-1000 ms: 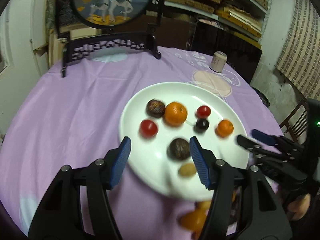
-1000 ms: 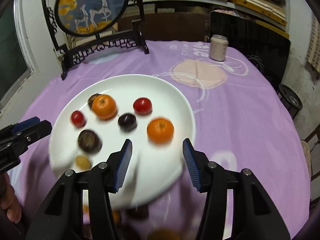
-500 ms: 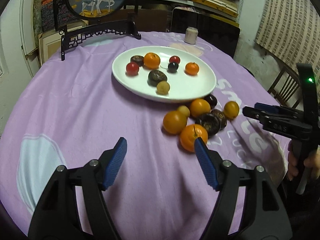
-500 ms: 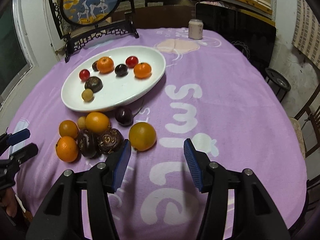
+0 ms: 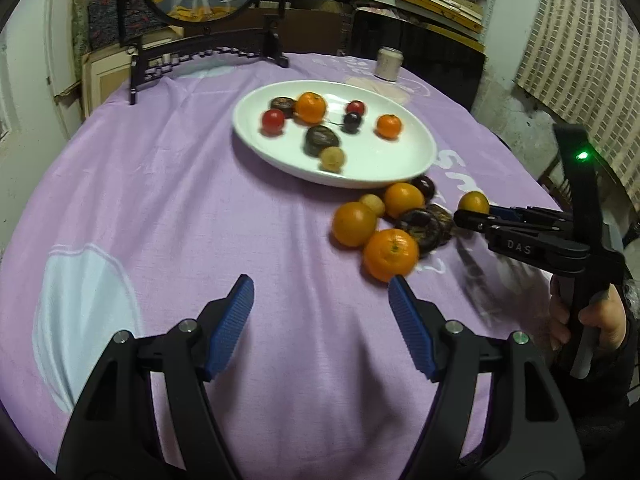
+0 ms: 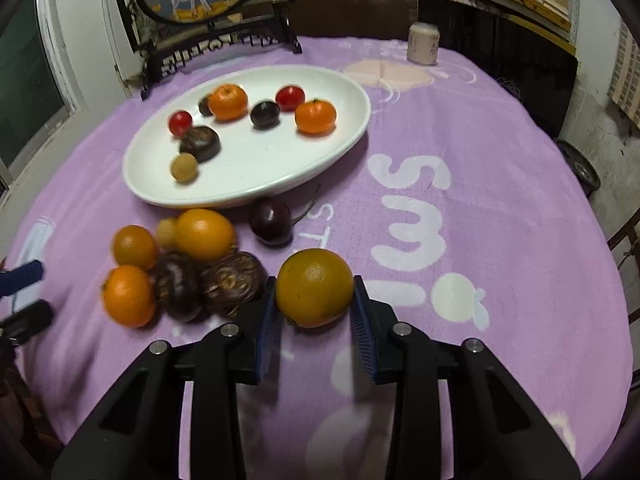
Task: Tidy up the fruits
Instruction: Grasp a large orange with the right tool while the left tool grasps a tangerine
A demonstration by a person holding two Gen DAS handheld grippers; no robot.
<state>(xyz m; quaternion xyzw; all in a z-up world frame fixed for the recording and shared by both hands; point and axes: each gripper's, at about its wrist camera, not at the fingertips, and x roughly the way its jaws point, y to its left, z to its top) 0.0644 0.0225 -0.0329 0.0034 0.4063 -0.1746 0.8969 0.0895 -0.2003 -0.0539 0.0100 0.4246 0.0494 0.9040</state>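
Note:
A white plate (image 5: 408, 168) (image 6: 344, 80) holds several small fruits: tangerines, red tomatoes, dark ones. Several more fruits lie on the purple cloth in front of it. My right gripper (image 6: 315, 300) has its blue pads against both sides of a yellow-orange orange (image 6: 315, 287), which rests on the cloth. Left of it lie two dark brown fruits (image 6: 234, 282), a tangerine (image 6: 128, 295) and other oranges (image 6: 204, 234). A dark plum (image 6: 271, 221) lies by the plate. My left gripper (image 5: 322, 308) is open and empty, above bare cloth, short of a tangerine (image 5: 391, 254).
A round painted screen on a black stand (image 5: 208, 12) stands at the table's back. A small can (image 5: 387, 63) (image 6: 423, 43) stands back right. A chair (image 6: 628, 240) is past the right edge. Shelves and a dark cabinet lie behind.
Both grippers pulled back from over the plate a second ago. Since half a second ago my right gripper moved forward and closed around the orange; my left one stayed open.

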